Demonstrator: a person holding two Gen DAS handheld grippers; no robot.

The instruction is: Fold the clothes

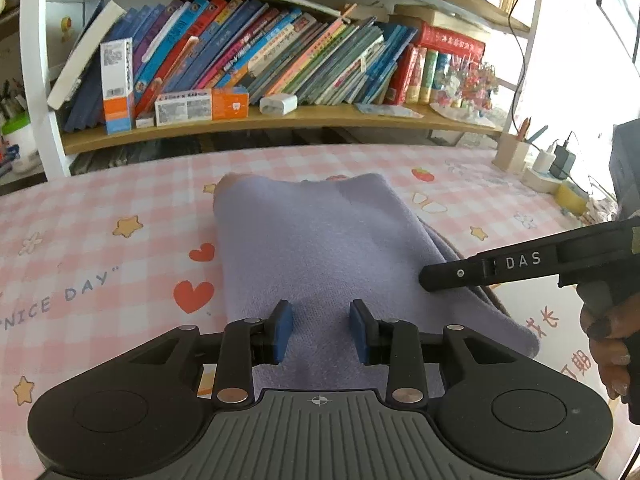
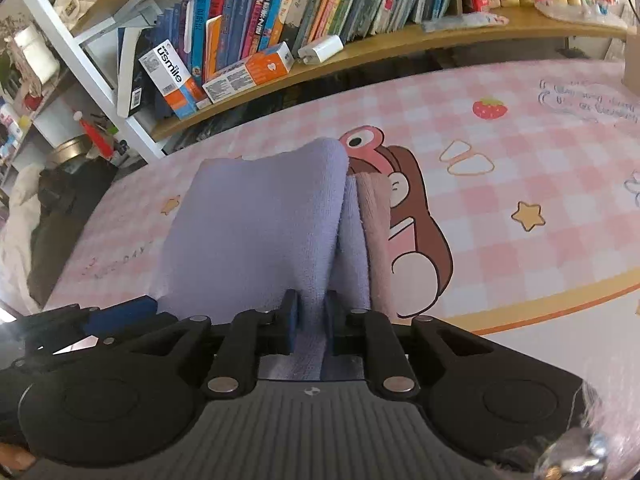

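1. Left wrist view: folded lilac cloth (image 1: 320,248) is laid on the pink checked tablecloth (image 1: 100,208); left gripper (image 1: 320,330) is parted, pads not pressing it.
2. Right wrist view: right gripper (image 2: 311,316) is narrowed around a raised fold of the cloth (image 2: 256,232).

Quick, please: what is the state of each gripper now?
Left gripper: open, above the lavender towel, holding nothing.
Right gripper: a towel fold between its pads; grip cannot be told.

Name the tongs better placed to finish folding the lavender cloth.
Probably right: the right tongs have a raised fold of the lavender cloth between their pads, while the left tongs stand open above it.
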